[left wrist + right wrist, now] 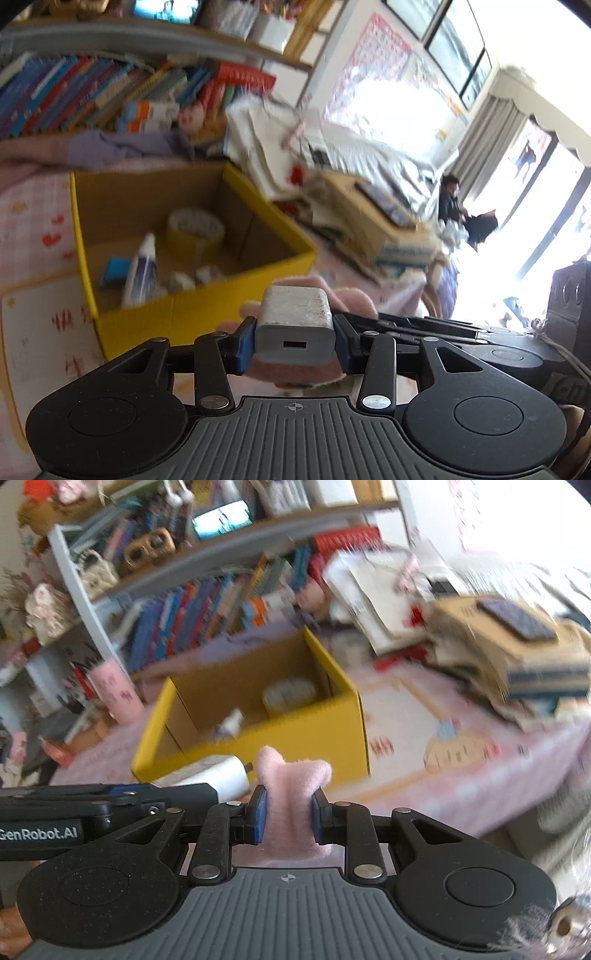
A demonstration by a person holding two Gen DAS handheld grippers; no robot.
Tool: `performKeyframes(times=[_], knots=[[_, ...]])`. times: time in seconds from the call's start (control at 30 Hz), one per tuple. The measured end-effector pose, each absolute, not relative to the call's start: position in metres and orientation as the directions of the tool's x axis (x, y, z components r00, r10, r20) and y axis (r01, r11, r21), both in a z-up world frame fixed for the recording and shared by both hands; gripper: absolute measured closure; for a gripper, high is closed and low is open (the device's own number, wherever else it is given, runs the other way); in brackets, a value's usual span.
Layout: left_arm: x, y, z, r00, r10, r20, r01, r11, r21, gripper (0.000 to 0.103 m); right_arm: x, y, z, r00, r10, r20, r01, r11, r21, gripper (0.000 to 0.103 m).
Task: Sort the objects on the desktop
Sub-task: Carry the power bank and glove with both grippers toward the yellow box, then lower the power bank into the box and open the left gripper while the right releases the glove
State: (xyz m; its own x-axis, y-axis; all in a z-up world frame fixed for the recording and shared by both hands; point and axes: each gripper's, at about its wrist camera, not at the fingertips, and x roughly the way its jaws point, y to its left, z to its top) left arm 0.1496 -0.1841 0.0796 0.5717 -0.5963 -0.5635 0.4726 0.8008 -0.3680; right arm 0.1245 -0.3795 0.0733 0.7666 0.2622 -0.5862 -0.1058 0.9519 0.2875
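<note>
My left gripper is shut on a white USB charger, held above the desk just in front of the yellow box. The charger also shows in the right wrist view at the left. My right gripper is shut on a pink plush item, also in front of the yellow box; the plush shows behind the charger in the left view. The box holds a tape roll, a white bottle and small items.
A bookshelf with books stands behind the box. A pink cup is left of the box. Stacked papers and cardboard boxes fill the right side. A pink patterned cloth covers the desk.
</note>
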Motion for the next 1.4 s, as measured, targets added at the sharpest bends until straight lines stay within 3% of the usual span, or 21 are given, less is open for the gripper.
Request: performKeyframes(times=[0.3,0.67,0.87,1.1,1.4], knots=[[0.17,-0.188,0.114,0.722,-0.512,-0.466,0.401,0.858,-0.321,0.061,0.178,-0.39,0.115,0.824,0.365,-0.434,-0.26,0.923,0.282,0.081],[0.206,-0.182,0.126,0.827,-0.37,-0.423,0.282,0.925,-0.256,0.061,0.245,-0.382,0.135,0.802,0.481,-0.354,-0.389,0.87,0.301,0.081],[0.232,-0.184,0.098,0.806,-0.303,-0.509,0.225,0.952,-0.21,0.061,0.28,-0.374,0.107,0.749,0.486,-0.451,-0.373,0.871,0.319,0.081],[0.25,-0.188,0.058,0.761,-0.212,-0.613,0.19,0.977,-0.101,0.061,0.299,-0.359,0.055,0.67,0.432,-0.604,-0.375,0.899,0.228,0.081],[0.258,-0.191,0.032,0.714,-0.162,-0.681,0.192,0.981,-0.033,0.061,0.306,-0.349,0.026,0.622,0.378,-0.686,-0.399,0.906,0.137,0.078]])
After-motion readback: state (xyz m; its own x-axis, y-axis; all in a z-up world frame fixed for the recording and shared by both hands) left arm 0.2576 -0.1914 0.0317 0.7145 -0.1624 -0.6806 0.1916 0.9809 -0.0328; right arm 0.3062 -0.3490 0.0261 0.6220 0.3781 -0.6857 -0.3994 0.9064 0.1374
